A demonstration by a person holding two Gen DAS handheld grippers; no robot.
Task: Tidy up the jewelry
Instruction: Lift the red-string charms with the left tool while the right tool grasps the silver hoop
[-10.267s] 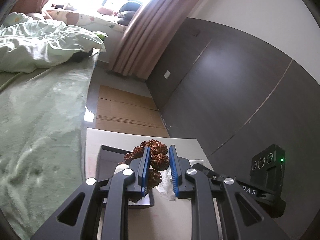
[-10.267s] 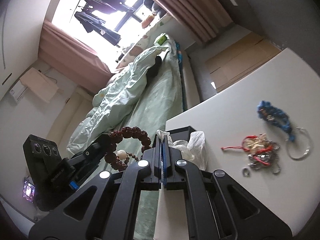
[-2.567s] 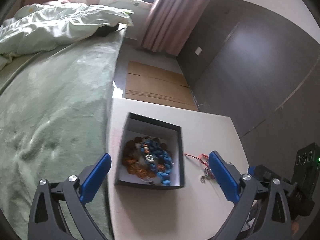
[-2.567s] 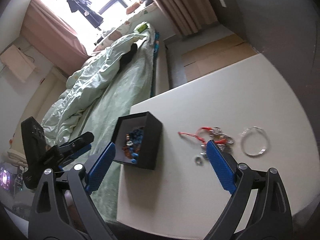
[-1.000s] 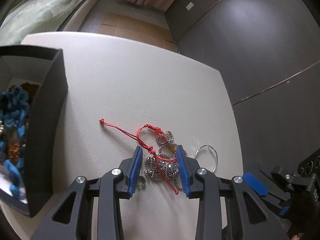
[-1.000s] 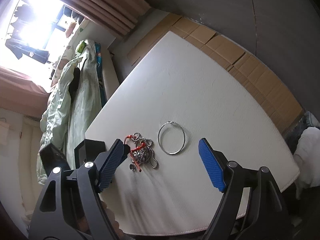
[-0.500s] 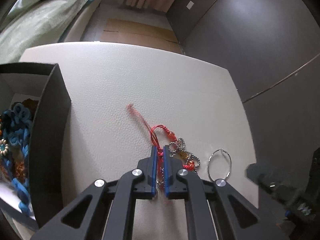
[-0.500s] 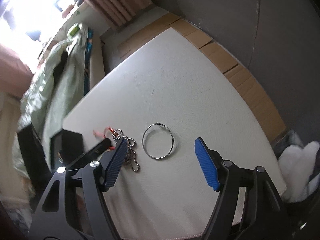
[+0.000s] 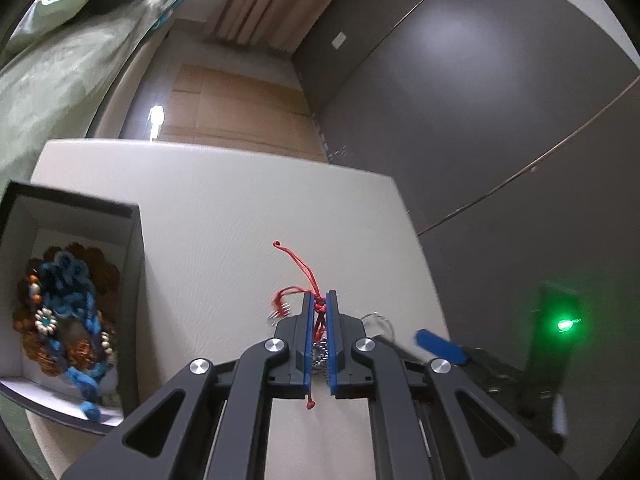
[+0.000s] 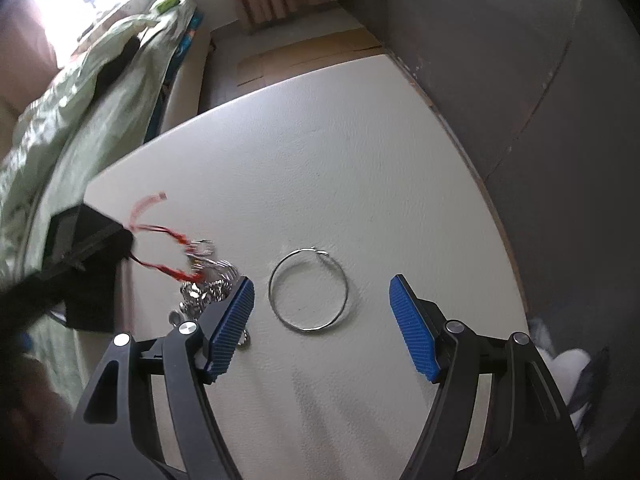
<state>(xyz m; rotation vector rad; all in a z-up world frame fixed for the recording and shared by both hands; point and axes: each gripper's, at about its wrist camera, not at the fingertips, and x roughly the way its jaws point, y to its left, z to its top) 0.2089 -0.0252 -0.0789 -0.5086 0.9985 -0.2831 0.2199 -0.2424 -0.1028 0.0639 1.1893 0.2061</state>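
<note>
Pinching the red cord bracelet between its blue pads, my left gripper points forward and slightly down over the white table, its two black fingers nearly parallel with only the cord's thickness between them. One loose red end curls up ahead of the fingertips; another knotted end hangs below, between the finger bases. A tangle of silver chain is caught up with the cord, and from the right wrist view it looks partly resting on the table and partly drawn up, though blur keeps me from telling which. My right gripper hovers low over the table, tilted downward, its jaws spread wide with nothing between the pads. A silver hoop bangle lies flat on the table in the gap framed by those two fingers, touching neither. Left of my left gripper sits the black box, open-topped, holding a heap of blue knotted cord and brown beads. A small silver ring lies on the table just beside the chain, near my right gripper's left finger.
</note>
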